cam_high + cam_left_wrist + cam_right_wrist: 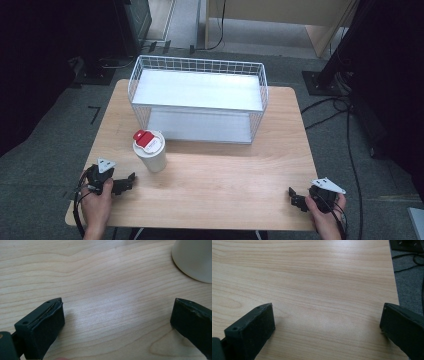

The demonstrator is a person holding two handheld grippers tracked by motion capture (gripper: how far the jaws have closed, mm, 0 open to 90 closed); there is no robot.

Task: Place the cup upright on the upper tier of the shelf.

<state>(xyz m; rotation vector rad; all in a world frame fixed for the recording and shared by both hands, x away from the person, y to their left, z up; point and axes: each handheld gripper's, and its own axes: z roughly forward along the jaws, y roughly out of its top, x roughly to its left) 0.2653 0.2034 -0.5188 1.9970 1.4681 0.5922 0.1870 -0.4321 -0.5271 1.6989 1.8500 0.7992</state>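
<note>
So from the high view, a light wooden table [210,185] carries a white wire basket [197,97] at the back, lying on its side with the open face toward the person. A white cup [150,151] with a red-and-white lid stands upright just in front of the basket's left end; any writing on the lid is too small to read. The left gripper [131,178] rests near the cup, the right gripper [292,194] well apart at the right front corner.

Left gripper view: jaws spread wide over bare wood, nothing between them, the cup's base [193,260] sitting top right.

Right gripper view: jaws also wide, empty, near the table's right edge with grey carpet [409,290] beyond.
</note>
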